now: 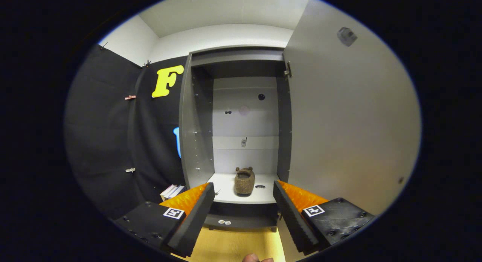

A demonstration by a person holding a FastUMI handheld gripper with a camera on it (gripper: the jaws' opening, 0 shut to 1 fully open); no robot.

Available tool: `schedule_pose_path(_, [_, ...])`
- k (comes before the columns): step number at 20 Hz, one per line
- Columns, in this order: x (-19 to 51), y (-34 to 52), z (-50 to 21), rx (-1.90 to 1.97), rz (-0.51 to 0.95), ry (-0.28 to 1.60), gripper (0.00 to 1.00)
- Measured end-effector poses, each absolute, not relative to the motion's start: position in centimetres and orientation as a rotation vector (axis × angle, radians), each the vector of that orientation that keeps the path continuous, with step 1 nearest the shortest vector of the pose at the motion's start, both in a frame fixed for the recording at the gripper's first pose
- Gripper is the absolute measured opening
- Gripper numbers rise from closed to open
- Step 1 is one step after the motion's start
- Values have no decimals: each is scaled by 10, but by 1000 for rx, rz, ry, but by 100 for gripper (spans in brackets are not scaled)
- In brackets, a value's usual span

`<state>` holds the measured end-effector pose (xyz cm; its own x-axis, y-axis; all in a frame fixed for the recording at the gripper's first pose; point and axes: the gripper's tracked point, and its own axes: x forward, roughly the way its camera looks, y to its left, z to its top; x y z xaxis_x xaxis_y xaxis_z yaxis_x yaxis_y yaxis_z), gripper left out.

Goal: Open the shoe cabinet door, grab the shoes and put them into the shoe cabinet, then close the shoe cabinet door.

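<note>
The gripper (244,201) has its fingers spread wide, holding nothing. The shoe (244,181) already sits on the cabinet shelf (229,192) at centre frame, beyond them. The door (350,122) (swung open, right of frame) could snag the shoe's heel when closing.

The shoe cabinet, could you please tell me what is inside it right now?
Inside the shoe cabinet, one brown shoe rests on the white bottom shelf, beyond the open gripper. The open door hangs alongside. No other shoe is visible inside.
</note>
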<state>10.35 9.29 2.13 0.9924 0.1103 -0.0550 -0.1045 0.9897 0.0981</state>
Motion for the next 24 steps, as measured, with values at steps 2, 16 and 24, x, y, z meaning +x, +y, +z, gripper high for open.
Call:
schedule_pose_path(2, [80, 81, 21, 99, 105, 53, 98])
schedule_pose_path(16, [-42, -59, 57, 58, -64, -29, 98])
schedule_pose_path(24, [-7, -155, 23, 86, -255, 38, 98])
